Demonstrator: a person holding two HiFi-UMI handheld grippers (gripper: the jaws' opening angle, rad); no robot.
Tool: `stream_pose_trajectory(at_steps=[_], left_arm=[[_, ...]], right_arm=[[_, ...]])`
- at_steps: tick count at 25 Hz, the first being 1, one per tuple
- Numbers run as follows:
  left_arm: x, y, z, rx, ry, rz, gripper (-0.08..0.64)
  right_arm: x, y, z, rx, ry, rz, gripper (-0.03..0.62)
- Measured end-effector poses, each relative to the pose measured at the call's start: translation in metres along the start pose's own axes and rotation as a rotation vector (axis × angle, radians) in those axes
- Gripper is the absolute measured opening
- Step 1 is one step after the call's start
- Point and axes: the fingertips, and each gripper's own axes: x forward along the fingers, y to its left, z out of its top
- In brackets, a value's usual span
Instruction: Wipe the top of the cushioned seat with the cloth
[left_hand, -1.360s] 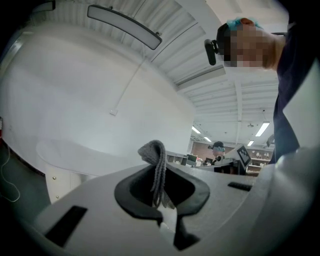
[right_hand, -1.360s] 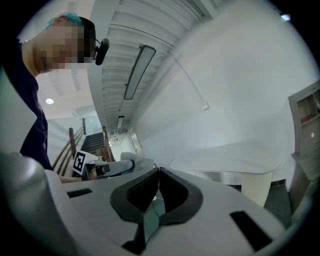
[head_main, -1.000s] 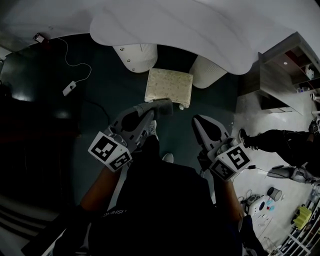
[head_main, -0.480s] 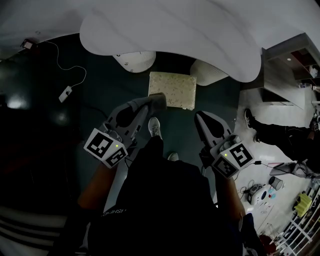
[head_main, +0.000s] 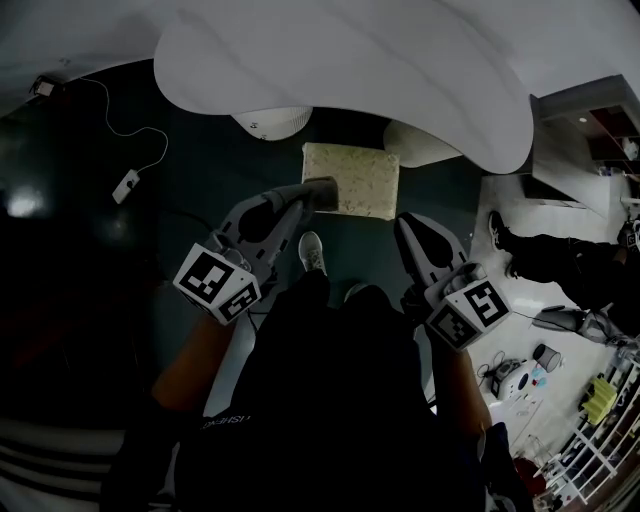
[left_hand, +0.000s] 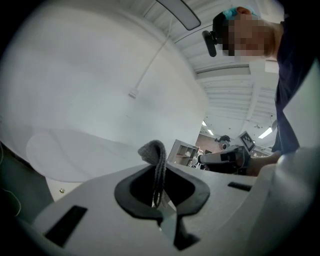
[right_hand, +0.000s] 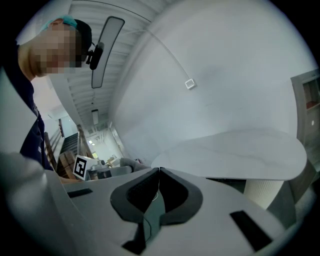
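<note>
a person standing over a low cushioned seat (head_main: 360, 182) is holding a two-jaw gripper in each hand, the pale patterned seat sitting on the dark floor (head_main: 200, 170) with its far edge lying under the overhang of a broad white worktop (head_main: 350, 70). the left gripper (head_main: 303, 198) is pinching a folded grey cloth (head_main: 322, 187) between its jaws, a loop of the fabric poking up past the tips in the left gripper view, and is carrying it at the seat's near left corner. the head view is not showing whether the cloth is touching the cushion or hanging just above it. the right gripper (head_main: 410, 228) is hanging beside the seat's near right corner, its jaws pressed together with nothing between them

the step in hand is looking like the approach, with the cloth being brought to the seat and most of the top lying uncovered. the next move is calling for the left gripper to lower the cloth flat onto the cushion and draw it across toward the far right side, keeping the pinch firm so the fabric is not slipping out, and staying low enough to clear the worktop's edge at the back of the seat
</note>
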Motion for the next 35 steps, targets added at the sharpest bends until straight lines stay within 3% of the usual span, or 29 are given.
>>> stream_pose_trajectory(at_steps=[10,19,26,35], left_arm=[[0.026,0.029,-0.020,-0.018,0.047,0.028,0.026],[0.075,0.079,-0.060,-0.051,0.095,0.174,0.026],[0.131,0.129,-0.124,-0.051,0.161,0.274,0.026],[0.185,0.195,-0.245,-0.056,0.308,0.344,0.026]], right_arm=[[0.037,-0.021,-0.015,0.014,0.059,0.024,0.026],[0.073,-0.070,-0.037,0.009,0.175,0.106,0.026],[0.096,-0.126,-0.079,0.011,0.262,0.150,0.026],[0.115,-0.189,-0.134,0.083,0.334,0.148,0.026]])
